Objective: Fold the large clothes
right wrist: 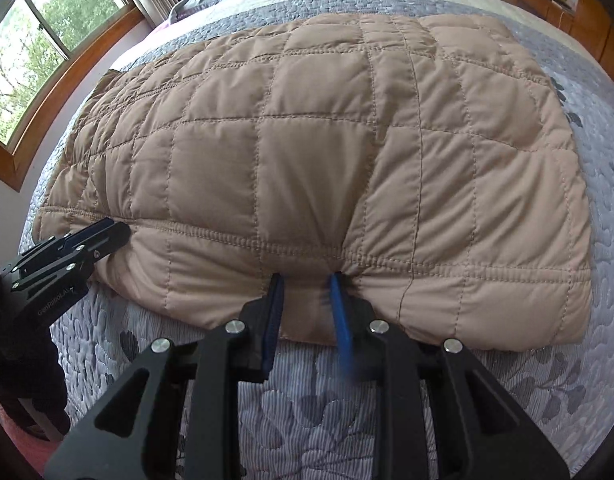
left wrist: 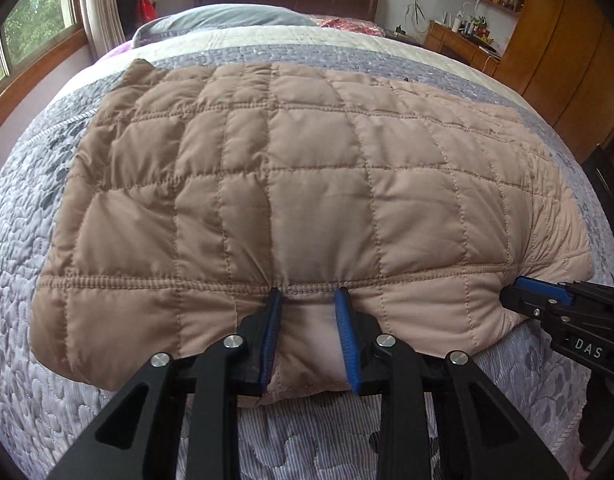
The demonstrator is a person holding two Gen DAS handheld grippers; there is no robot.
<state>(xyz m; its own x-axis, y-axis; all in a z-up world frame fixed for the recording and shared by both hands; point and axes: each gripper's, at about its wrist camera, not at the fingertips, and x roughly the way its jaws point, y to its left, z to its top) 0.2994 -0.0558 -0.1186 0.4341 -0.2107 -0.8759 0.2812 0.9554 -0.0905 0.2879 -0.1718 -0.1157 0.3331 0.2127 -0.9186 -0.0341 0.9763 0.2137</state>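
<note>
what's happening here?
A person is folding a tan quilted jacket on a bed, one handheld gripper per hand. The left gripper and right gripper both pinch its near edge, side by side. The jacket lies already folded into a rough rectangle.
</note>
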